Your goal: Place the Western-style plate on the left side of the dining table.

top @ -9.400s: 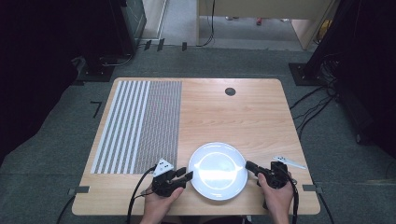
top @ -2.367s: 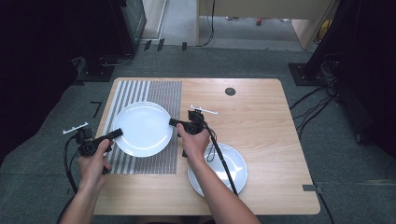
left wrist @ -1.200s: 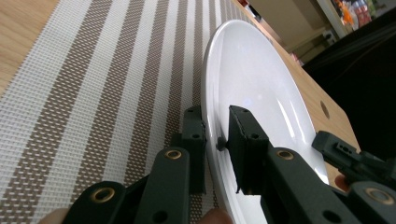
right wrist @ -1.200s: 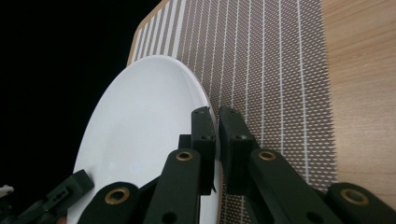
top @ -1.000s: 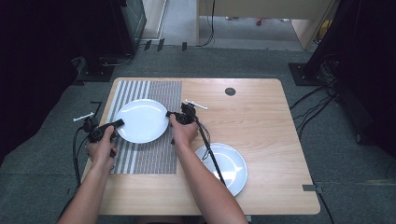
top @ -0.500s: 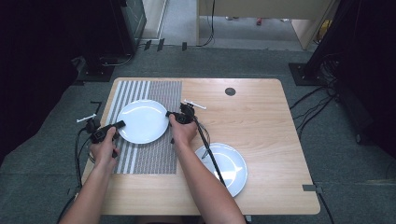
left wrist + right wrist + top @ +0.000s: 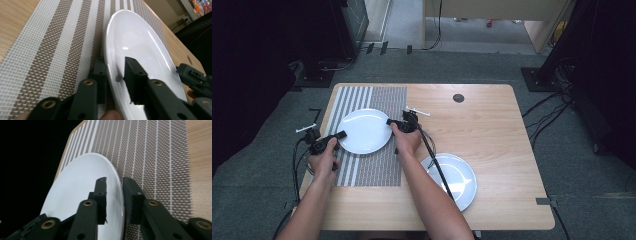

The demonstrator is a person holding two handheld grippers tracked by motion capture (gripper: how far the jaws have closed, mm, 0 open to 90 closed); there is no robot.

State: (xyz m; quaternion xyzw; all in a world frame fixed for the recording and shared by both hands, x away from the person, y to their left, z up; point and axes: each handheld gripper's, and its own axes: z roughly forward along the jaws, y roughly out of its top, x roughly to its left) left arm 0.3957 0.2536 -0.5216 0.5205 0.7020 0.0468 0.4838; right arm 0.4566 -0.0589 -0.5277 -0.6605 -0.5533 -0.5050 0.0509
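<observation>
The white plate (image 7: pixel 364 131) lies flat on the striped placemat (image 7: pixel 367 165) toward the tabletop's far left corner, with a gripper at each end of it. The left gripper (image 7: pixel 333 138) meets the rim on the side facing the tabletop's left edge, the right gripper (image 7: pixel 393 122) meets the opposite rim, so the plate sits straight between the two hands, each equally close.

In the left gripper view the jaws straddle the rim (image 7: pixel 110 75), one beneath and one over the plate's inner face, with a gap showing. The right gripper view shows the same: rim (image 7: pixel 119 195) between the jaws, daylight either side. Both pairs have just been opening, narrowly parted, and I'd judge neither presses on the plate now.

Both forearms reach forward from the near edge, hands low and level with the mat. A second plate (image 7: pixel 455 181) rests on bare wood near the near edge, under the right forearm. Backing each gripper straight outward looks like what's needed to come away cleanly.
</observation>
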